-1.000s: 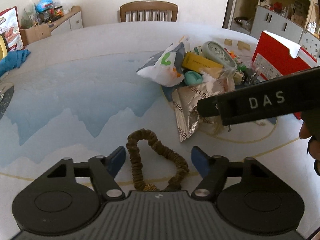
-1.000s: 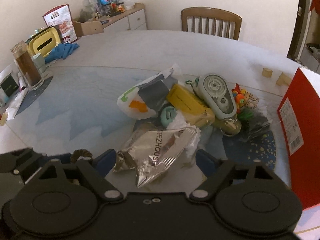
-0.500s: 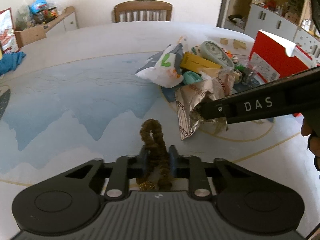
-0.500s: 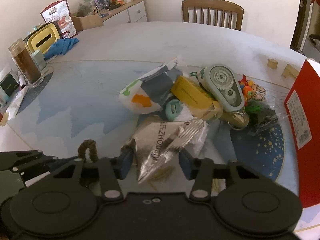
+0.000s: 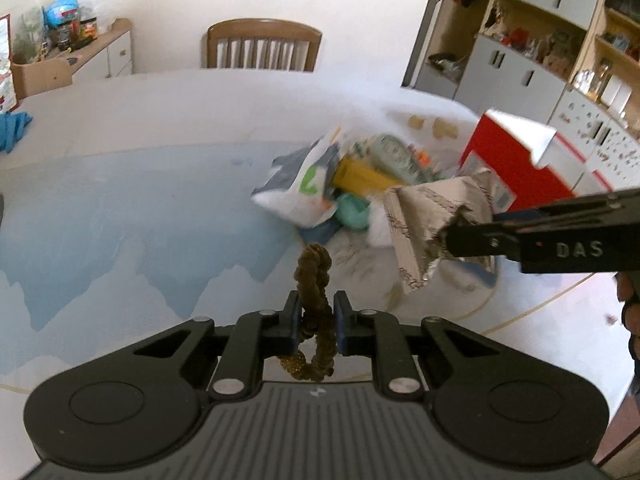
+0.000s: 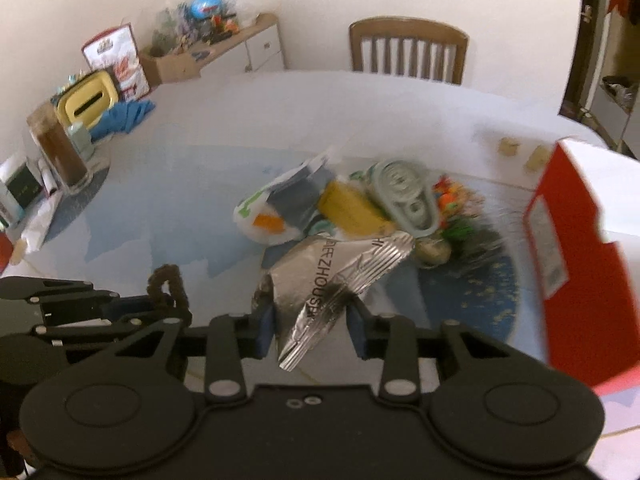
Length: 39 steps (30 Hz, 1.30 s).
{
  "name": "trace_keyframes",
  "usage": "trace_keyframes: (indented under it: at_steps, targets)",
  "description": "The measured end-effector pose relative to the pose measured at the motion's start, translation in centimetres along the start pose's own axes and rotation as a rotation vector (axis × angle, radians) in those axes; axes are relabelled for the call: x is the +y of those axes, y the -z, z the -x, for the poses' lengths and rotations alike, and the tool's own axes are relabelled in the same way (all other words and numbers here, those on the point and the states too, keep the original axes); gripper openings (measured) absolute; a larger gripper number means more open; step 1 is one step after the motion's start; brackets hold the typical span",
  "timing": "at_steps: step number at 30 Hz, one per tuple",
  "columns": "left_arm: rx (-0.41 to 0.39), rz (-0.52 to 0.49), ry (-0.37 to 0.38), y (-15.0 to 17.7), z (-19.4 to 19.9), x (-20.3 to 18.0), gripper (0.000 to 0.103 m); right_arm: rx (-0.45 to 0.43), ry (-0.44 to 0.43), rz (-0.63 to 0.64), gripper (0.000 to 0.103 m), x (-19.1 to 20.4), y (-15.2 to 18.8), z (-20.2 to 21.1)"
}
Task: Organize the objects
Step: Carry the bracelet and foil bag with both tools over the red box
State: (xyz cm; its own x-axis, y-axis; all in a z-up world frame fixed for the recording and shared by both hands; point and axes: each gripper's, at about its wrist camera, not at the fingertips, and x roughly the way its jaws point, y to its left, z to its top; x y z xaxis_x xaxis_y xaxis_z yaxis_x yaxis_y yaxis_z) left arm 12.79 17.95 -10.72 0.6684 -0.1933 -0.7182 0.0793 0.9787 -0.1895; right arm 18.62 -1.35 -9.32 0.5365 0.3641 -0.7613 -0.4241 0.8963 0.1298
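**Lifting two picks clear of the pile, red box next**

Holding one item in each tool. Left gripper (image 5: pixel 316 324): fingers pressed together on the brown scrunchie (image 5: pixel 314 280), whose loop stands up out of the pinch and whose tail hangs below it. Right gripper (image 6: pixel 312 326): fingers closed in on the crumpled lower end of the silver foil packet (image 6: pixel 332 276), with the printed flap fanning up and away toward the pile.

Landmark: the red box (image 6: pixel 576 264), open-topped with a white flap, standing on the table (image 5: pixel 160 128). The clutter pile (image 6: pixel 352 208) lies just left of the box: a white pouch, a yellow carton, a grey-green tape dispenser and small bright toys, all touching or overlapping. The foil packet hangs between the pile and the box, nearer the box in the left wrist view. The scrunchie sits well left of the box, on the near side of the pile. Both appear lifted off the table surface, though blur makes the clearance hard to judge.

Judgement: the grasp step looks done for both items; the carry is in hand. The box is the likely container, but the task sentence does not say so. Next move calls for bringing each item over the box opening, clearing its wall and flap, then releasing. The packet is limp and held by a corner, so it may swing and snag the rim.
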Motion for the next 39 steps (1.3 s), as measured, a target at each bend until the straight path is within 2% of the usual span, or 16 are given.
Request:
trace_keyframes:
  at_steps: [6,12,16,18,21,23,24,26,27,28,34,39]
  targets:
    - [-0.029,-0.027,0.031,-2.4,1.3,-2.1,0.016,-0.059,0.033,-0.071,0.036,-3.3,-0.1,4.5]
    - [-0.060,-0.092,0.072,-4.9,2.0,-6.1,0.013,-0.133,0.067,-0.108,0.036,-7.9,0.0,8.5]
    - [-0.080,-0.111,0.049,-6.1,1.8,-8.2,0.013,-0.166,0.086,-0.130,0.036,-11.2,0.1,10.5]
    - [-0.065,-0.091,0.029,-6.2,1.4,-8.4,0.014,-0.177,0.092,-0.139,0.036,-12.9,0.2,11.3]
    - [-0.038,-0.061,0.040,-5.9,0.9,-8.3,0.015,-0.184,0.101,-0.153,0.036,-14.7,0.6,12.1]
    - [-0.026,-0.067,0.013,-5.3,0.4,-8.2,0.022,-0.185,0.103,-0.167,0.036,-15.8,0.9,12.5]
    - [-0.022,-0.071,-0.001,-4.9,0.1,-8.2,0.030,-0.185,0.104,-0.171,0.036,-16.3,1.1,12.7]
    - [-0.005,-0.063,-0.025,-4.2,-0.6,-8.0,0.050,-0.183,0.105,-0.177,0.036,-17.2,1.4,12.9]
    - [-0.001,-0.053,-0.030,-3.8,-0.9,-7.9,0.067,-0.181,0.104,-0.181,0.036,-17.5,1.5,13.0]
    - [0.000,-0.043,-0.031,-3.4,-1.2,-7.8,0.078,-0.179,0.104,-0.185,0.036,-17.8,1.7,13.1]
    - [0.056,-0.066,-0.109,-1.2,-4.5,-8.0,0.079,-0.170,0.109,-0.203,0.036,-18.9,2.1,13.3]
    - [0.069,-0.079,-0.171,-0.4,-7.0,-8.0,0.079,-0.162,0.120,-0.209,0.036,-19.7,2.4,13.4]
